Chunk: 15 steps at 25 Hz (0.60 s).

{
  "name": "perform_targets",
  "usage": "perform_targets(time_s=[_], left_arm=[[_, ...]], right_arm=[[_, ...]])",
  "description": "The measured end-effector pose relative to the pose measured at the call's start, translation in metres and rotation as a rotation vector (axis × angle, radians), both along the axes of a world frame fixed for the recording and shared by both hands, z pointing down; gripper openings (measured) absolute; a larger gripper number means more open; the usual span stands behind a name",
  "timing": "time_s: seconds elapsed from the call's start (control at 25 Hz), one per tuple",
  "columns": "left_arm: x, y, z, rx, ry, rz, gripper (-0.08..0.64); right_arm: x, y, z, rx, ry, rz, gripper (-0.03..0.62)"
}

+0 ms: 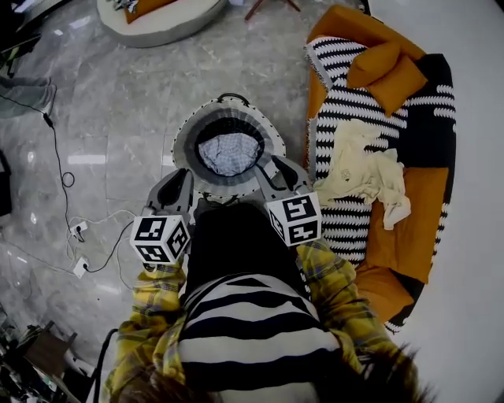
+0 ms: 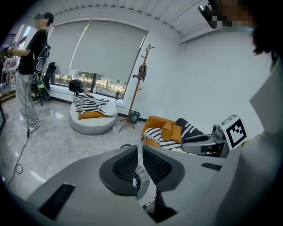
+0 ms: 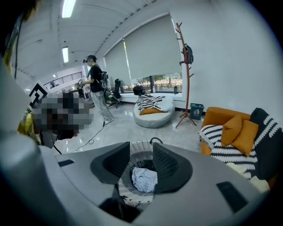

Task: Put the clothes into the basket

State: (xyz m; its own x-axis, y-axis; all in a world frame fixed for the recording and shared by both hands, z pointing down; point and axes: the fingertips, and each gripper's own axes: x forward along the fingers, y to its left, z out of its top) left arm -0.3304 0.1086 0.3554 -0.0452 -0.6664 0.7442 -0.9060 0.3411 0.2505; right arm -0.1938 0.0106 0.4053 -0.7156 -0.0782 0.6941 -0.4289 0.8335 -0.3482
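A round woven basket (image 1: 187, 135) stands on the floor in front of me, with a pale blue checked cloth (image 1: 230, 153) lying inside it. Cream clothes (image 1: 361, 167) are heaped on the striped blanket of the orange sofa (image 1: 409, 206) to the right. My left gripper (image 1: 181, 175) hovers at the basket's near left rim, its jaws a narrow gap apart and empty (image 2: 139, 148). My right gripper (image 1: 277, 169) hangs over the near right rim, open with nothing held (image 3: 141, 145); between its jaws I look down on the checked cloth (image 3: 145, 178).
Cables (image 1: 60, 161) and a power strip (image 1: 79, 229) lie on the marble floor to the left. A round pouffe (image 1: 157, 20) sits beyond the basket, and a coat stand (image 3: 183, 66) rises by the wall. A person (image 3: 97, 88) stands further back.
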Motion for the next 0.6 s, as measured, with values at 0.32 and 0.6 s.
perform_targets(time_s=[0.32,0.6], left_arm=[[0.071,-0.059,0.004,0.014,0.051,0.206,0.046],[0.165,-0.098,0.014,0.009,0.110,0.397,0.046]], right_arm=[[0.097,-0.035,0.000,0.015,0.061,0.223,0.173],[0.215,-0.044,0.008,-0.004,0.134,0.438,0.173]])
